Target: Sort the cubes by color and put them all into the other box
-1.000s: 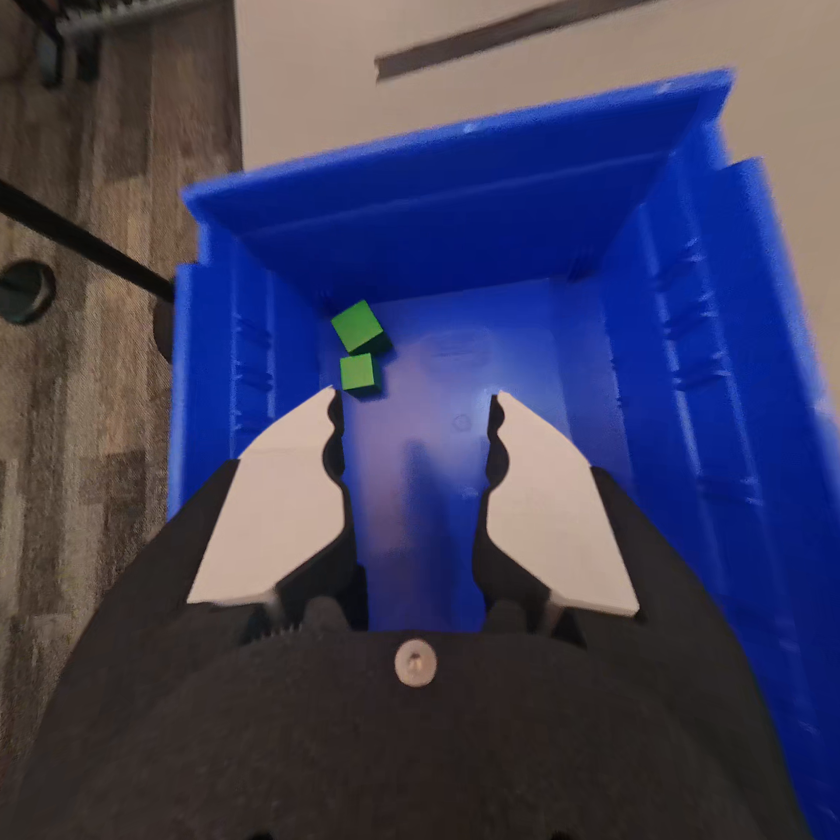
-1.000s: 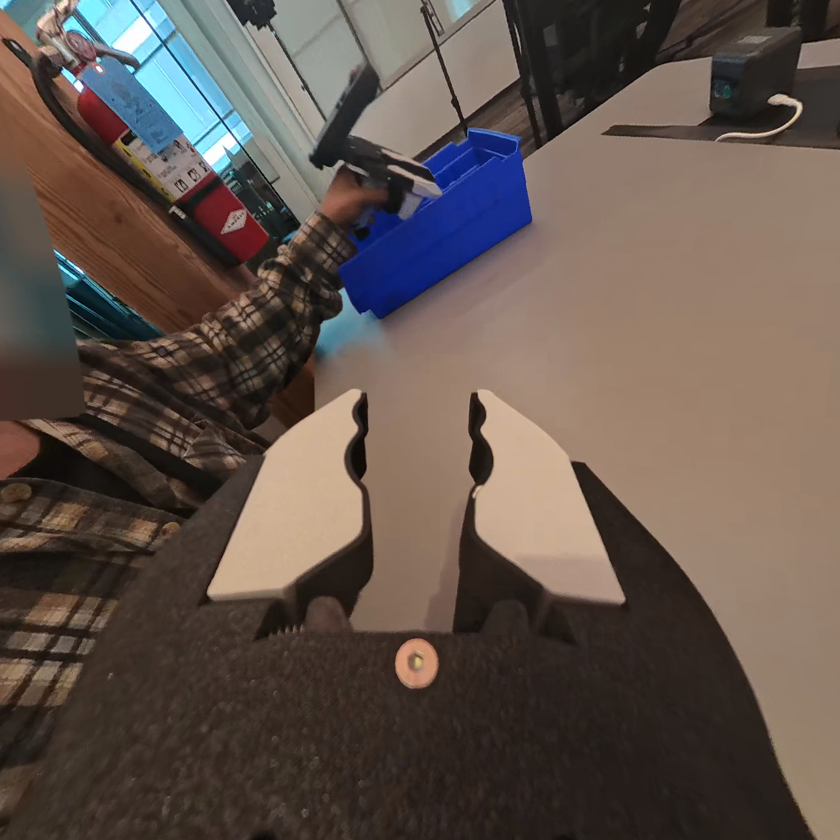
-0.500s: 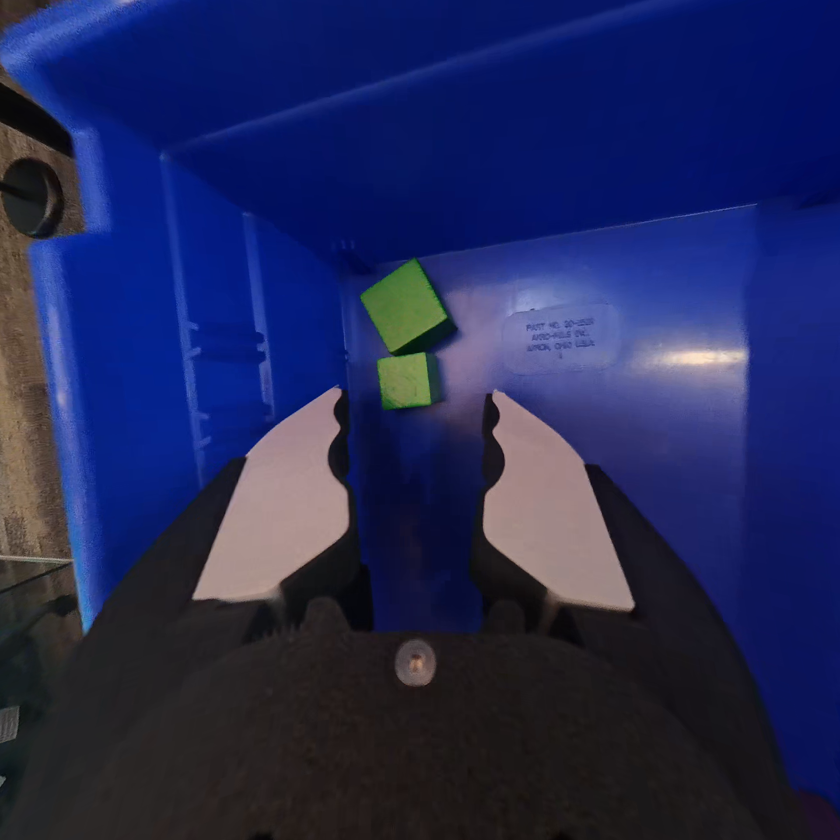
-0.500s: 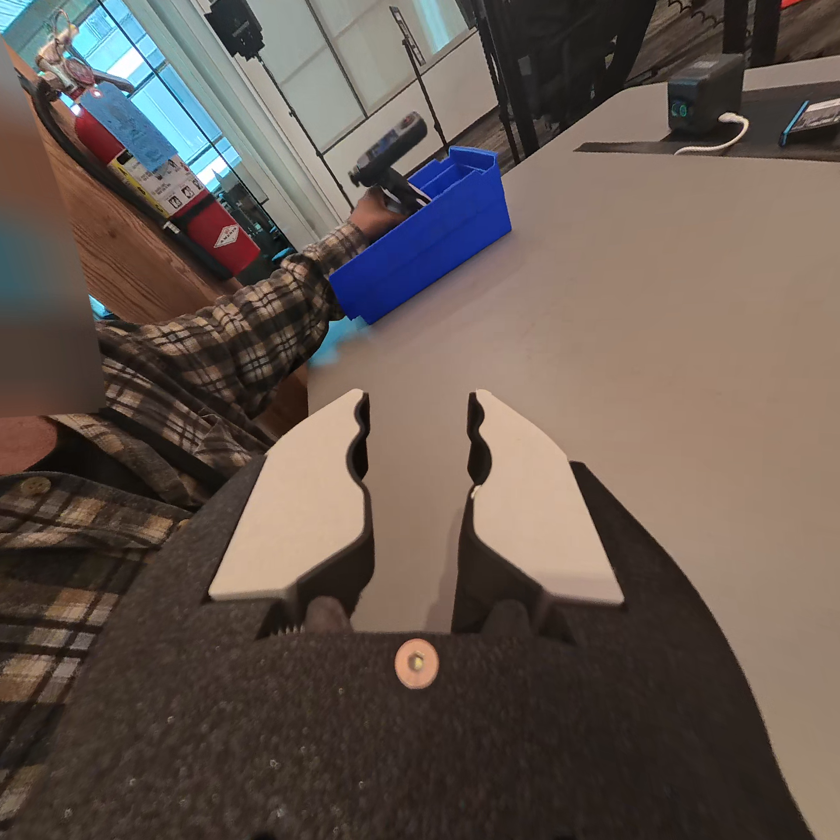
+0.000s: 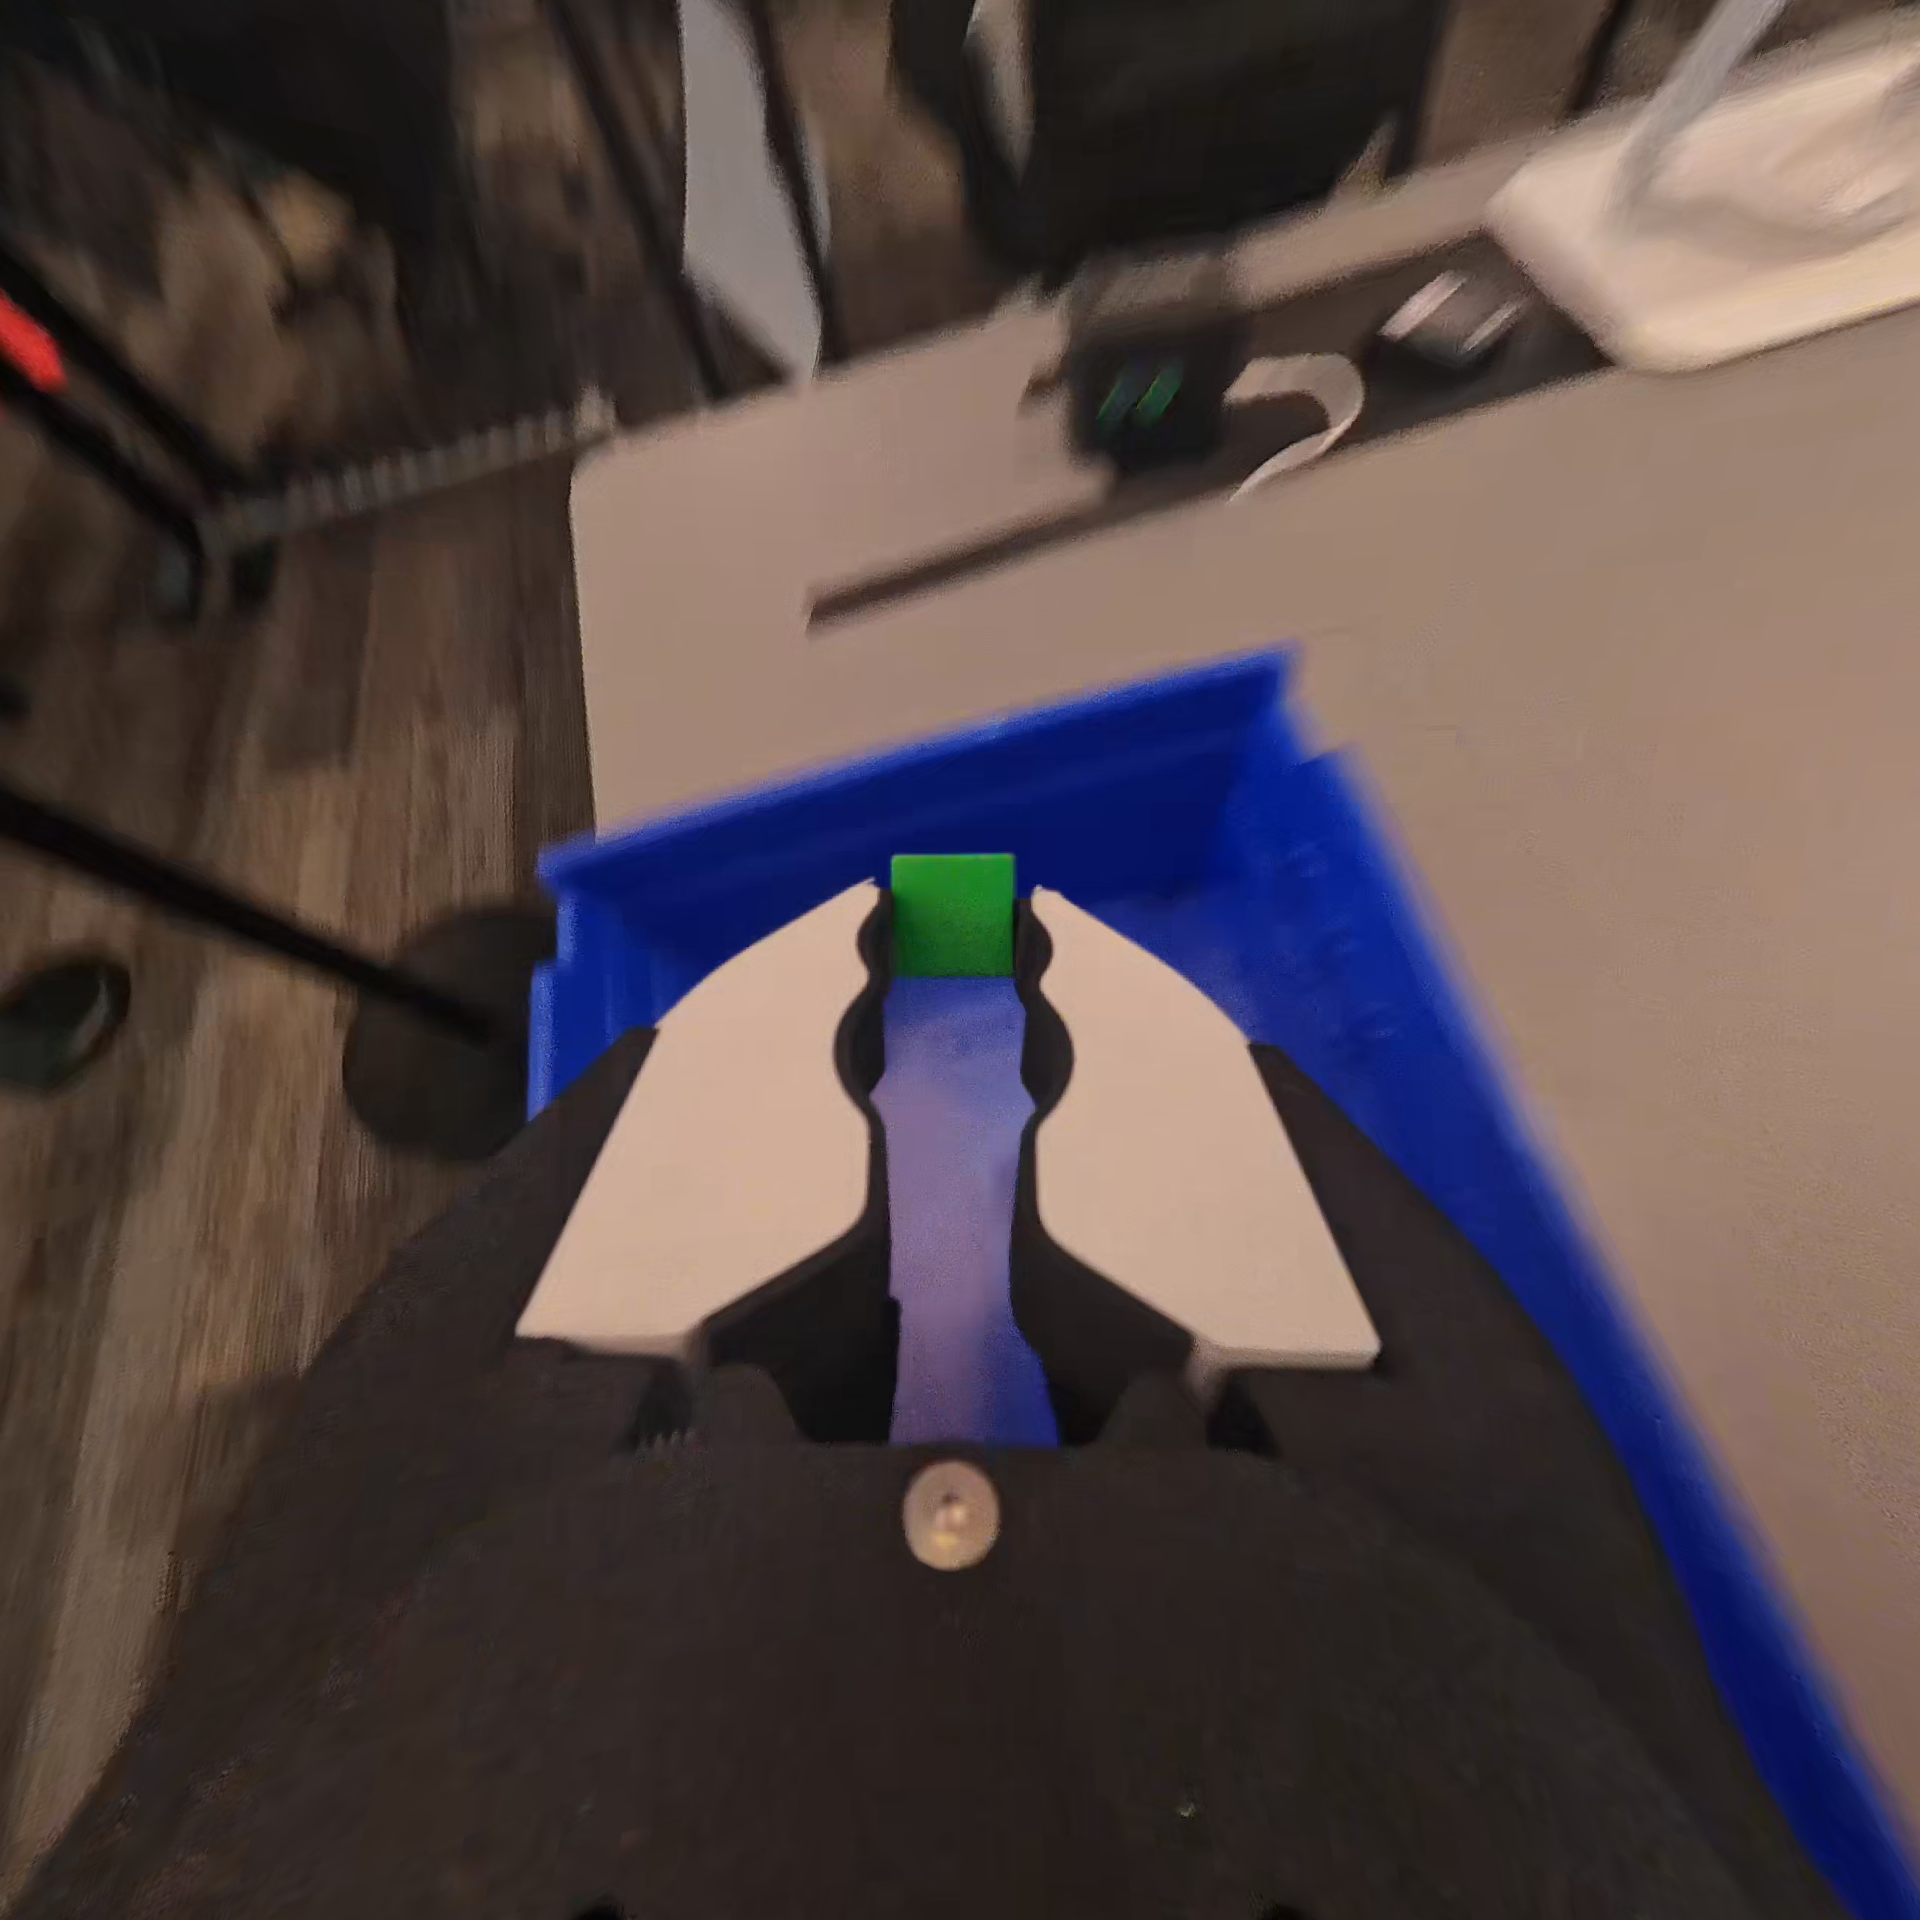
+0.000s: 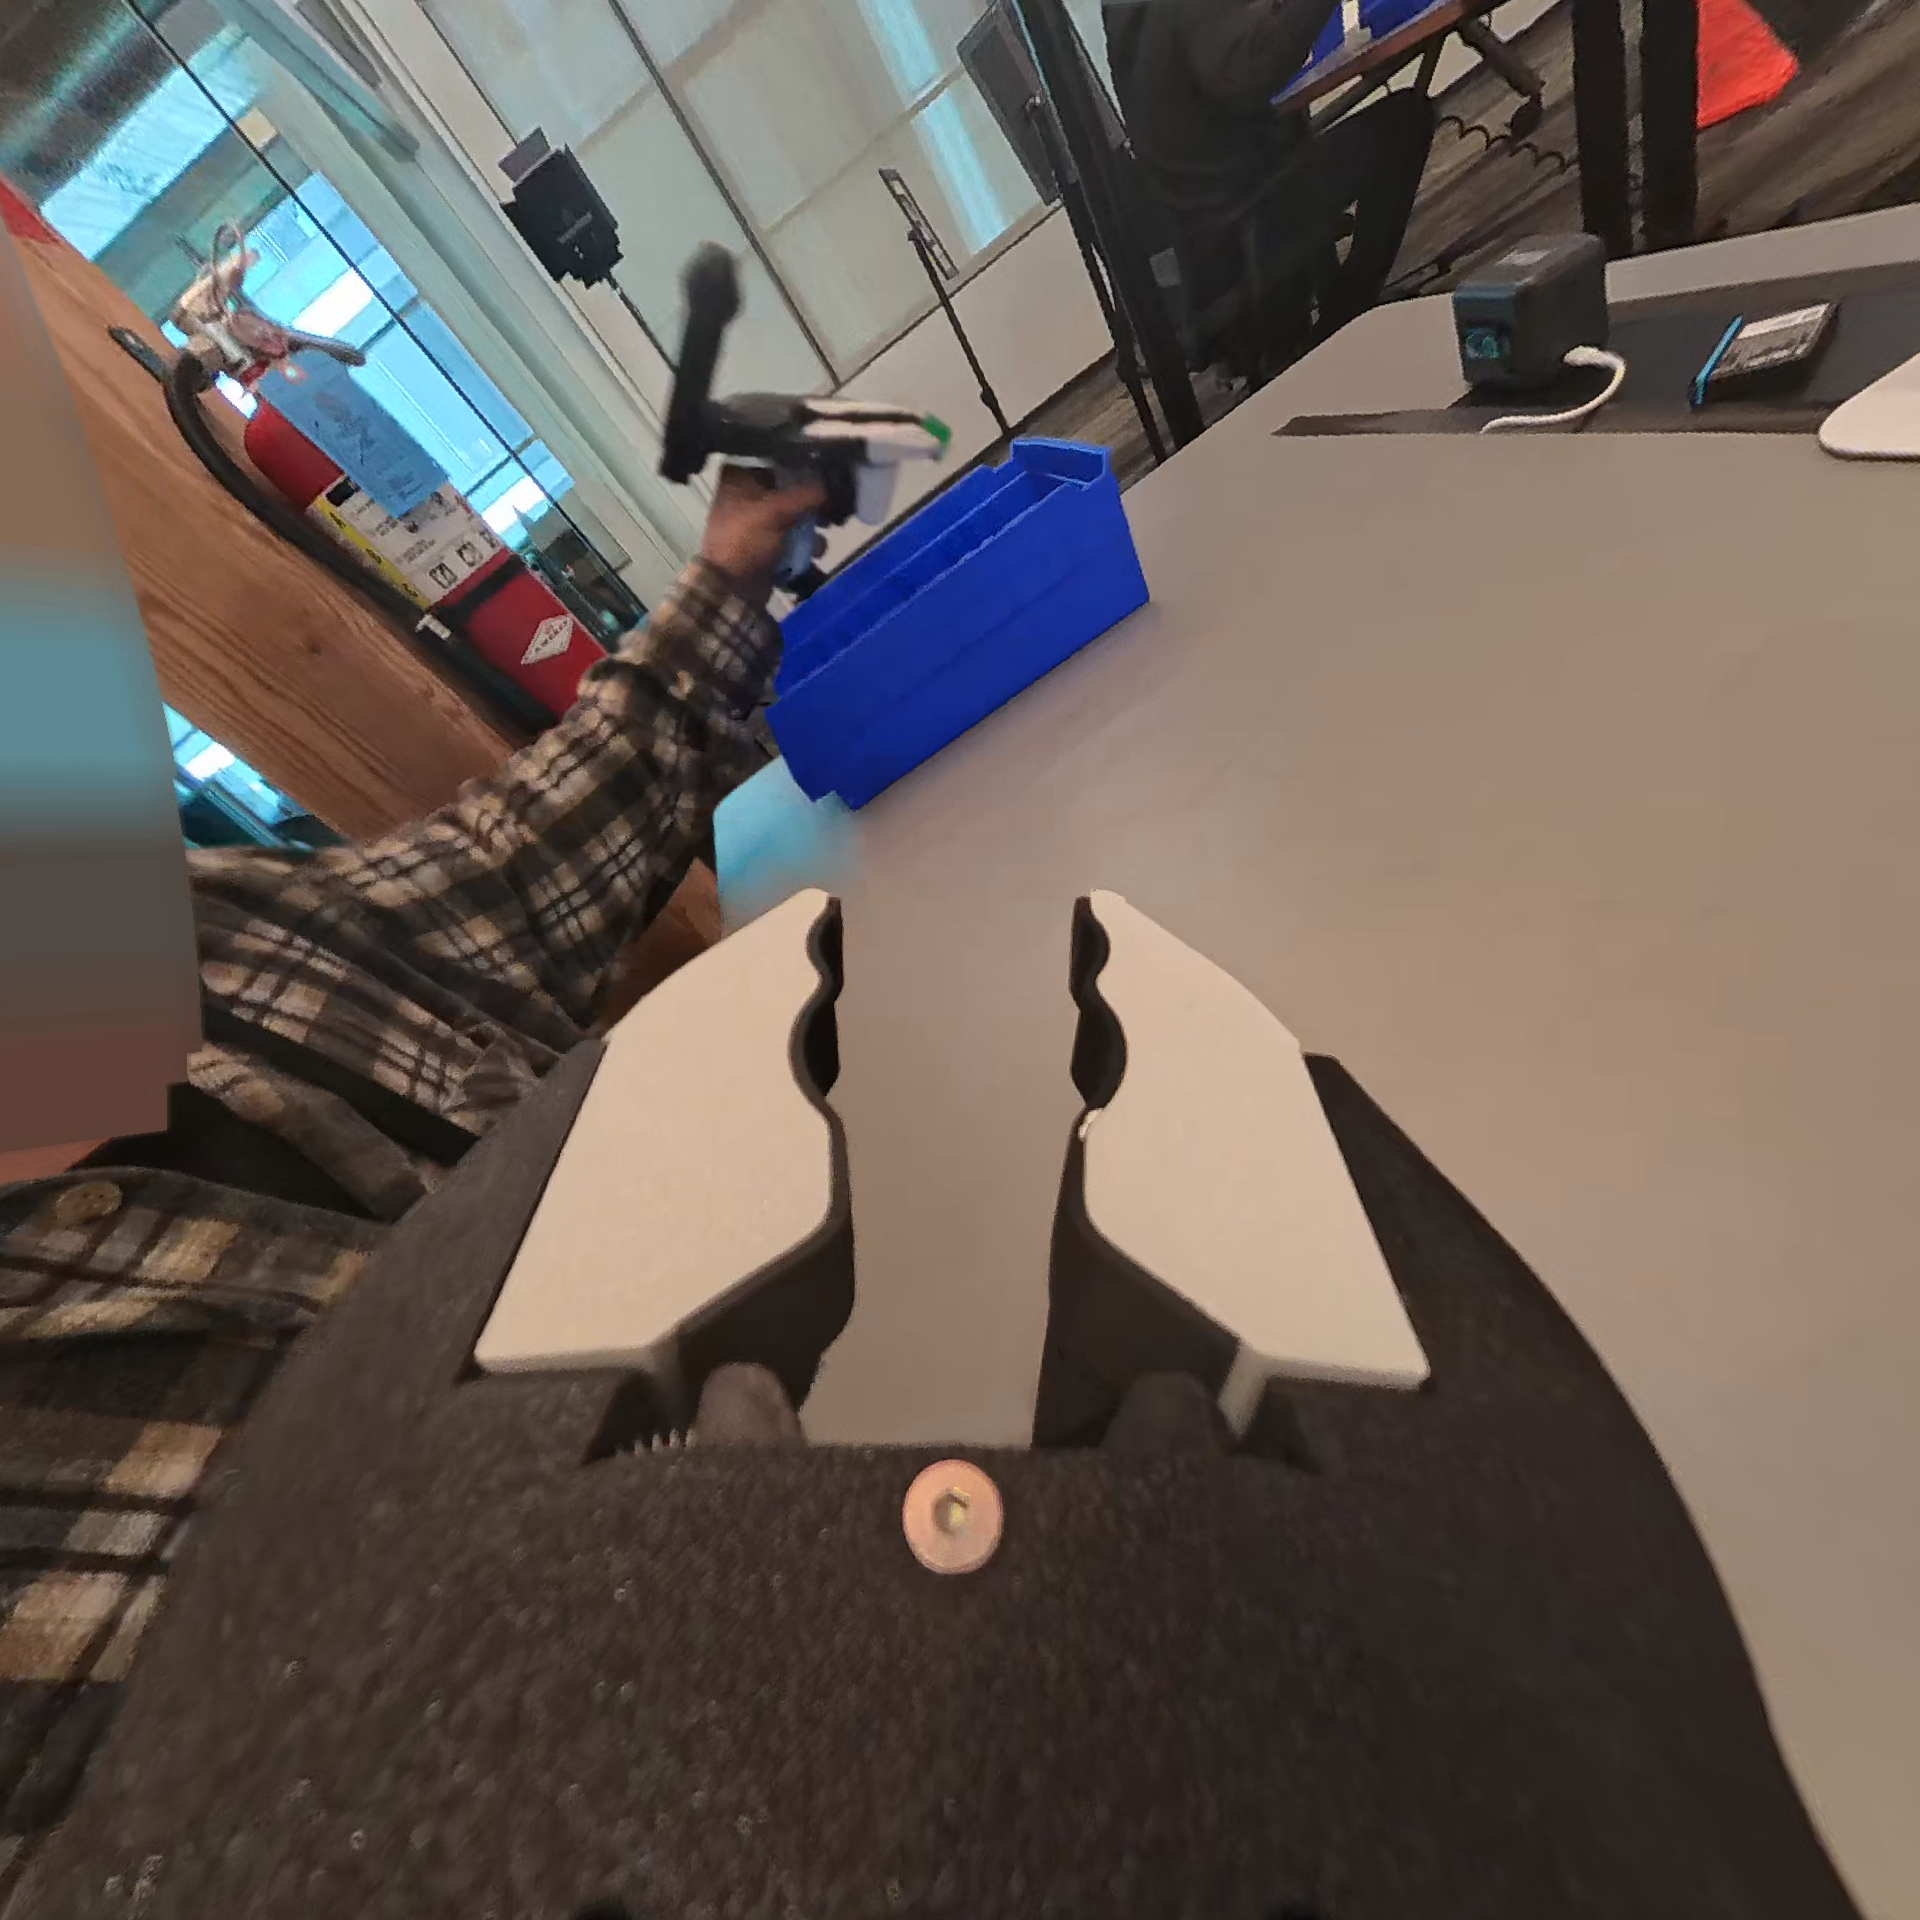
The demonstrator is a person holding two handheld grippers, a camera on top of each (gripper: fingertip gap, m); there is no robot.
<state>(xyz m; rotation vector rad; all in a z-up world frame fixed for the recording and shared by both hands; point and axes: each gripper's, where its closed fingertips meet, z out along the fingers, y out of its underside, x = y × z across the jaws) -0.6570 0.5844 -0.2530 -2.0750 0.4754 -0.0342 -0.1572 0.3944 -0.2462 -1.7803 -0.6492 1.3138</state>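
Half a second before, the left gripper point(image 5: 953, 902) had been deep inside the blue plastic bin point(image 5: 1382, 997) with its jaws spread above two green cubes on the floor; now it had risen above the bin and pinched one small green wooden cube point(image 5: 953, 914) squarely between its fingertips. Its white fingers point(image 5: 727, 1132) had closed until their black inner edges pressed both sides of the cube, leaving only that narrow gap between them. From the right wrist view the same gripper point(image 6: 930, 431) was lifted above the near end of the bin point(image 6: 966, 634), gripped by a hand point(image 6: 753, 530) coming out of a plaid flannel sleeve point(image 6: 551, 831), and the green cube point(image 6: 935, 424) showed as a small speck at its tip. Whether the second cube remained in the bin could not be told, since the left gripper's body hid most of the floor and the picture was blurred.

The right gripper point(image 6: 954, 914) had hardly shifted: it hung just over the grey tabletop point(image 6: 1507, 831), well apart from the bin, jaws parted by a moderate gap and holding nothing. A small black box with a white cable point(image 6: 1527, 312) sat at the far edge of the table, and a red fire extinguisher point(image 6: 499, 592) stood against the wooden wall on the left
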